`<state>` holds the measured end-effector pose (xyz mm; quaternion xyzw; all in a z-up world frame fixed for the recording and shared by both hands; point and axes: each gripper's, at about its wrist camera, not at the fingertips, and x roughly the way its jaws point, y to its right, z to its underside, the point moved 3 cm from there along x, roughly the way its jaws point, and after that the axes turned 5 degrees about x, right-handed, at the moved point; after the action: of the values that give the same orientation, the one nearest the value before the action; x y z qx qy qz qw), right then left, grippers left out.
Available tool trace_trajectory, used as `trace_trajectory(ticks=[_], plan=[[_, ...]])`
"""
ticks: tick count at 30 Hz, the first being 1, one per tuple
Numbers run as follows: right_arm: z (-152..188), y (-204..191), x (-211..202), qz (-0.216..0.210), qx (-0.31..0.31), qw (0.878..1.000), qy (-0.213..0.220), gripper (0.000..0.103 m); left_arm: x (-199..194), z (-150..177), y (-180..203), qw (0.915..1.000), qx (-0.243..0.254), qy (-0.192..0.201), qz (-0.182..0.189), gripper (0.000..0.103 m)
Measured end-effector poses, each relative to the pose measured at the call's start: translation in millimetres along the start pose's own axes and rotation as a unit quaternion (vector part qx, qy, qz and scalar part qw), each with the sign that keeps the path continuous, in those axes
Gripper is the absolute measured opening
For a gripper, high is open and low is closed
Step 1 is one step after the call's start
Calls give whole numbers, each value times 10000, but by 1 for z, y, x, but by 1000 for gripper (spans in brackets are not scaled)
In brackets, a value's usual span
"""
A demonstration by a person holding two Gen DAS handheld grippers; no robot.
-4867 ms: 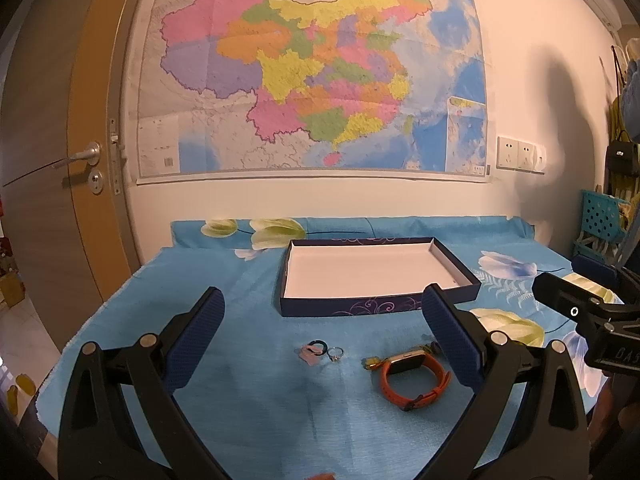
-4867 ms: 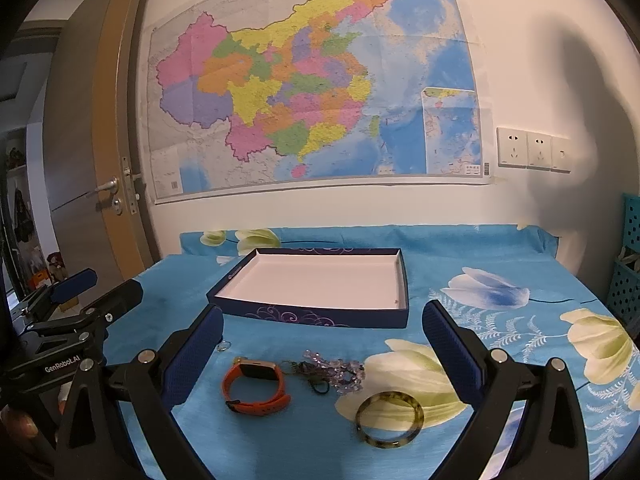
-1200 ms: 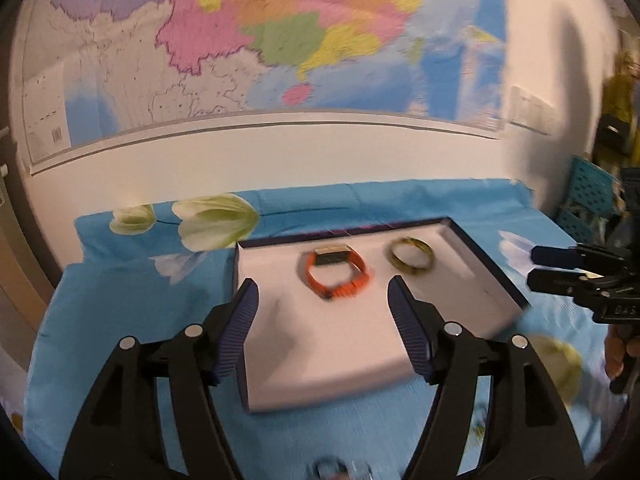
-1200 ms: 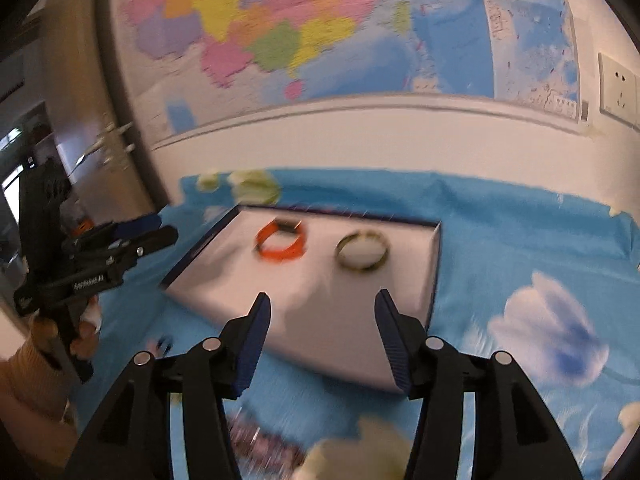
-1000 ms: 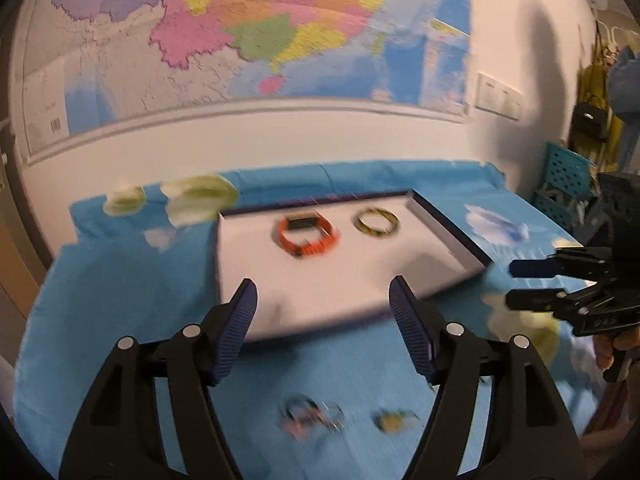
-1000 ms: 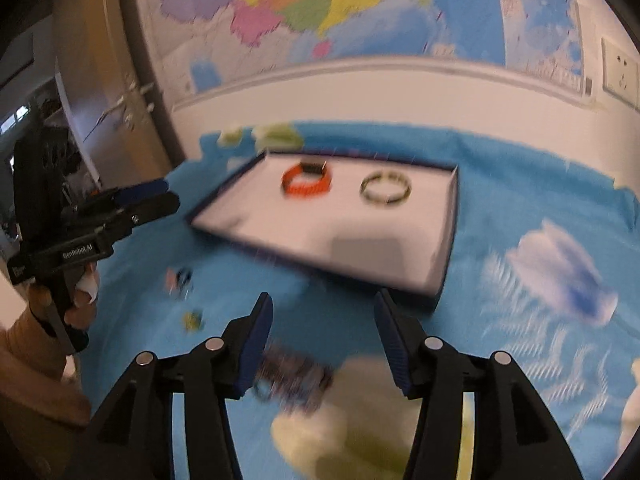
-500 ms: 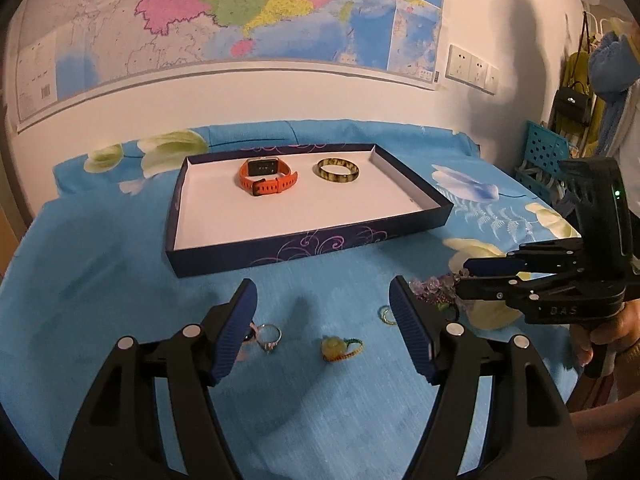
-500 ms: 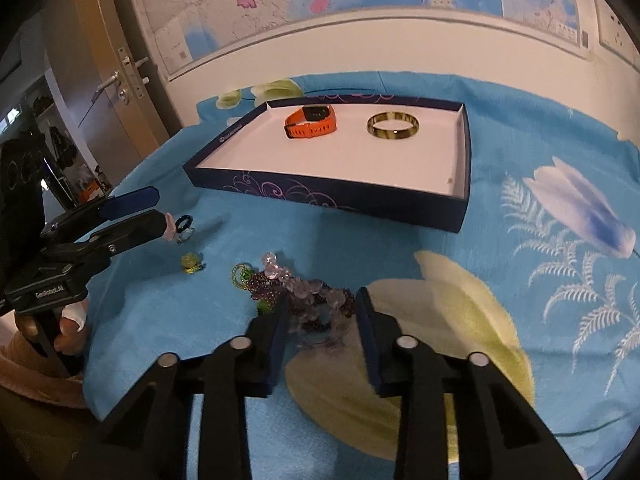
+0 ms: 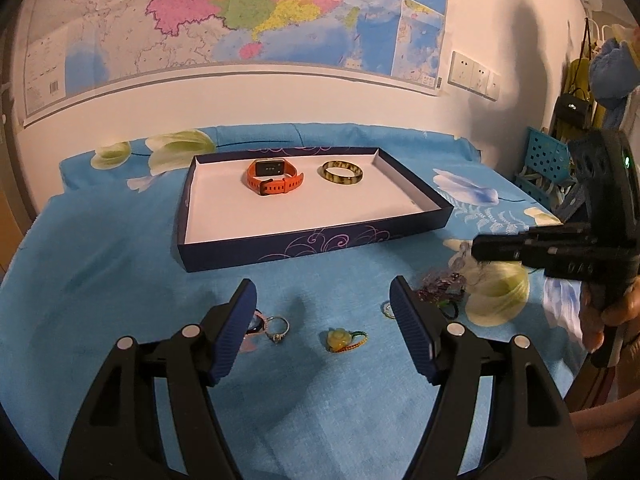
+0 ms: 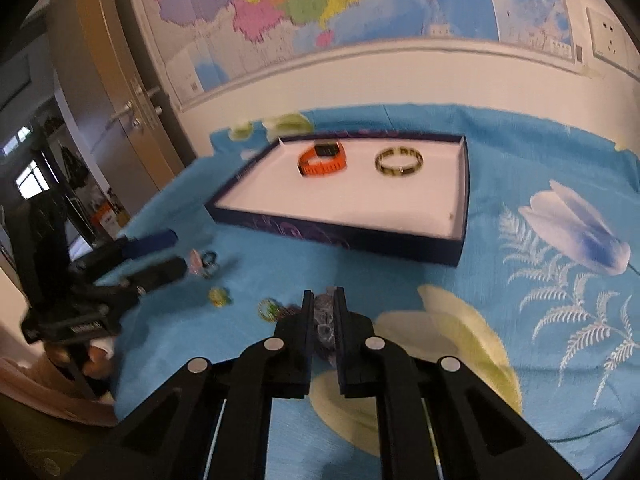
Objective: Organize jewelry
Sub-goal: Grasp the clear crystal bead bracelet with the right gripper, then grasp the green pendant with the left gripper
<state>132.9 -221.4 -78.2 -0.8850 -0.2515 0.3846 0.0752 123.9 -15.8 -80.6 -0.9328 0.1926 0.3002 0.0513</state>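
Jewelry being sorted into a tray (image 9: 312, 246) on a blue cloth (image 9: 100, 272).
The left gripper (image 9: 322, 330) is held wide apart above a ring (image 9: 278, 326) and charm (image 9: 338, 339); the right gripper (image 10: 322, 312) is clamped on a beaded bracelet (image 10: 326, 320). A watch (image 9: 274, 176) and bangle (image 9: 342, 171) lie by the tray's far edge.

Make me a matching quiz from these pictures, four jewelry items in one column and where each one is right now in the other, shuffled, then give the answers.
1. orange watch
2. beaded bracelet
3. silver ring
4. yellow flower charm

A. between the shut fingers of the right gripper
B. on the cloth, beside the left finger of the left gripper
C. inside the box
D. on the cloth, midway between the left gripper's open fingers

Pairs: 1-C, 2-A, 3-B, 4-D
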Motion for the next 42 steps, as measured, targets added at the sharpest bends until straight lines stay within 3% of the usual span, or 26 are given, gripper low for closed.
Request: trace_trajectory(ticks=[12,20,25,37,42], plan=[[-23,3,-13,-89,114,9991,396,8,-3,10,8,9996,230,-82,139,68],[-36,7,-14,-112,149,9979,621,8,2,17,-5,9996,58,-269,29,65],[-32,20,0,7,312,9985,455,8,6,18,-15,9992,-62,-384,-37,63],[-13,37,17,143,542,9984,119,8,27,21,12,9949,333,-843,441,56],[-12,36,17,112,556,9983,109,8,40,24,12,9922,248,-1116,500,44]])
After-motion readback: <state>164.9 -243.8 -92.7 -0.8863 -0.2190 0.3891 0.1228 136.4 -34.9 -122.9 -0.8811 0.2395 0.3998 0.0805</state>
